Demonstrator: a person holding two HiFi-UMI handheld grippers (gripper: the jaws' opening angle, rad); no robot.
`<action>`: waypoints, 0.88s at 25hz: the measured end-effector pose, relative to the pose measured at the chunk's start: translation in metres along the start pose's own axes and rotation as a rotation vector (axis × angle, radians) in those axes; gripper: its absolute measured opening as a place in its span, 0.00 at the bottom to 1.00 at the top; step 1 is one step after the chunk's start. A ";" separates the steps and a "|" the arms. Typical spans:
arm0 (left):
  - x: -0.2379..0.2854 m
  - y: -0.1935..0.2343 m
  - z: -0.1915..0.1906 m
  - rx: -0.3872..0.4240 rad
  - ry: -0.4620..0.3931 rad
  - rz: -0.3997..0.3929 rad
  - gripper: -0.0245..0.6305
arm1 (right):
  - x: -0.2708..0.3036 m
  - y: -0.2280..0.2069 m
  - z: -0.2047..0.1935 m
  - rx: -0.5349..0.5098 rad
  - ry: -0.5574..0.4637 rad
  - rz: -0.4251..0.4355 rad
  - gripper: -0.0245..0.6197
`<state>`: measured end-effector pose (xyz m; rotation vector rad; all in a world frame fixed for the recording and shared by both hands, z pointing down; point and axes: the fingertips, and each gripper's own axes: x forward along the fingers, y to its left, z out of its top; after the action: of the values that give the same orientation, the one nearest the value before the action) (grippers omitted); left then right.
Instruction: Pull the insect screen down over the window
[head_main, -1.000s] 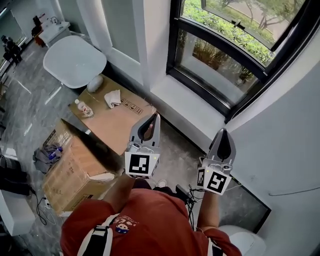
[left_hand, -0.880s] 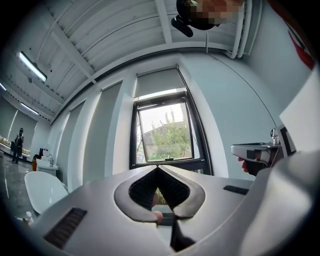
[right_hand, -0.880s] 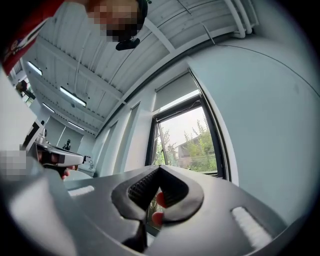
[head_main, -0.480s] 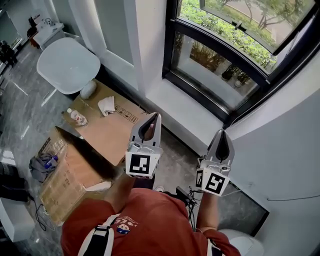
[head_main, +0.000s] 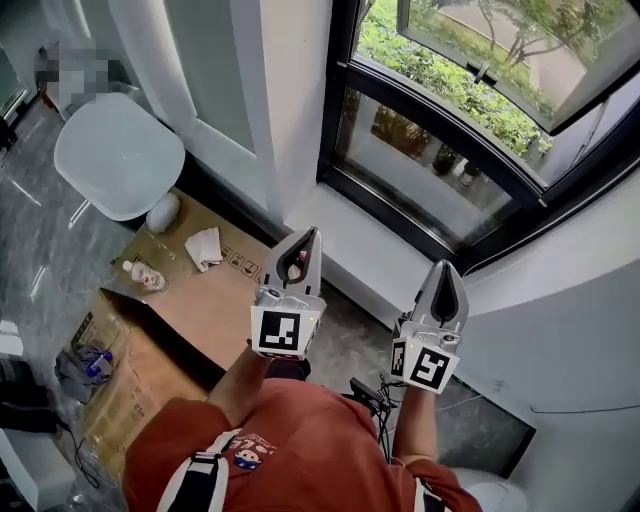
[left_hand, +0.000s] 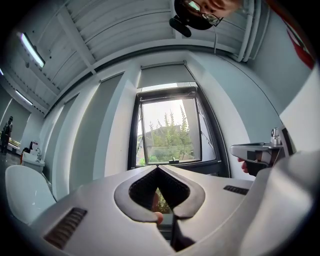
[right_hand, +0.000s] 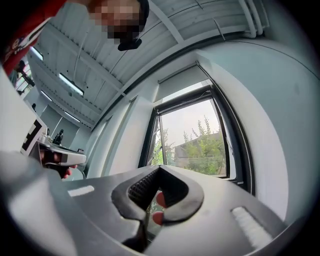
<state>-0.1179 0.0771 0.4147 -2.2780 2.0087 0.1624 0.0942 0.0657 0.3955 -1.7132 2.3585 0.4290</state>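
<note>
Over in the head view, you're just short of the window, with the left gripper and right gripper both raised toward it and touching nothing. Left gripper view: jaws pressed together and empty, and the insect screen looks parked up at the window's top edge. Right gripper view: same deal, jaws closed tight on nothing. I'd say you're only at the approach. Next you'll need to reach high and spread the jaws for its bottom bar.
</note>
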 end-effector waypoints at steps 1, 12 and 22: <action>0.007 0.006 -0.002 -0.006 0.006 -0.005 0.05 | 0.009 0.003 -0.003 -0.005 0.002 -0.004 0.05; 0.075 0.060 -0.012 -0.035 0.004 -0.062 0.05 | 0.081 0.029 -0.017 -0.065 0.019 -0.047 0.05; 0.116 0.055 -0.029 -0.064 0.025 -0.109 0.05 | 0.105 0.016 -0.042 -0.096 0.063 -0.068 0.05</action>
<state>-0.1582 -0.0475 0.4259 -2.4333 1.9114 0.1926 0.0467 -0.0378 0.4025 -1.8695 2.3499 0.4912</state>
